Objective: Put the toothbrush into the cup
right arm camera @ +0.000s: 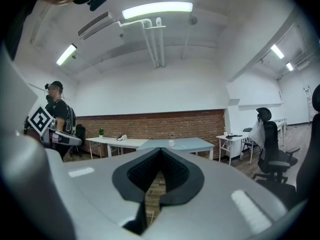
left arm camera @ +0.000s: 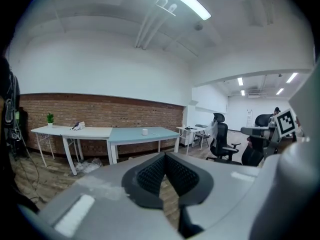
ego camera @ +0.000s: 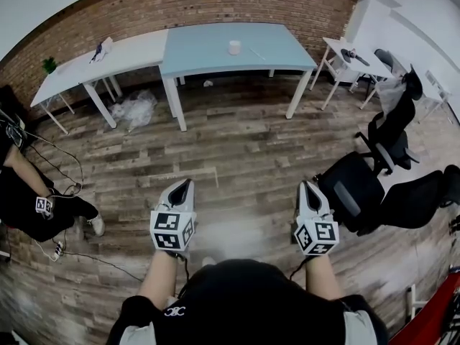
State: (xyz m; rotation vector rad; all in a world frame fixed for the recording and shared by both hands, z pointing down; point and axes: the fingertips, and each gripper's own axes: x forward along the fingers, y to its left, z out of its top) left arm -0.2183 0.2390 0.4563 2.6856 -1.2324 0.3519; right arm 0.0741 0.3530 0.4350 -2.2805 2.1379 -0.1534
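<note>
A white cup [ego camera: 234,47] stands on the pale blue table [ego camera: 208,56] far across the room, with a thin white toothbrush [ego camera: 256,52] lying to its right. The same cup [left arm camera: 144,131] [right arm camera: 171,143] shows small in both gripper views. My left gripper [ego camera: 186,182] and right gripper [ego camera: 307,186] are held over the wooden floor, well short of the table. Both point toward it. Each gripper's jaws meet at the tips with nothing between them [left arm camera: 165,156] [right arm camera: 160,150].
A white table [ego camera: 108,60] adjoins the blue one on the left, with a small plant [ego camera: 49,65] and a bundle on it. Black office chairs [ego camera: 384,182] crowd the right side by a small white desk [ego camera: 345,54]. Someone sits at the left edge [ego camera: 32,200]; cables trail there.
</note>
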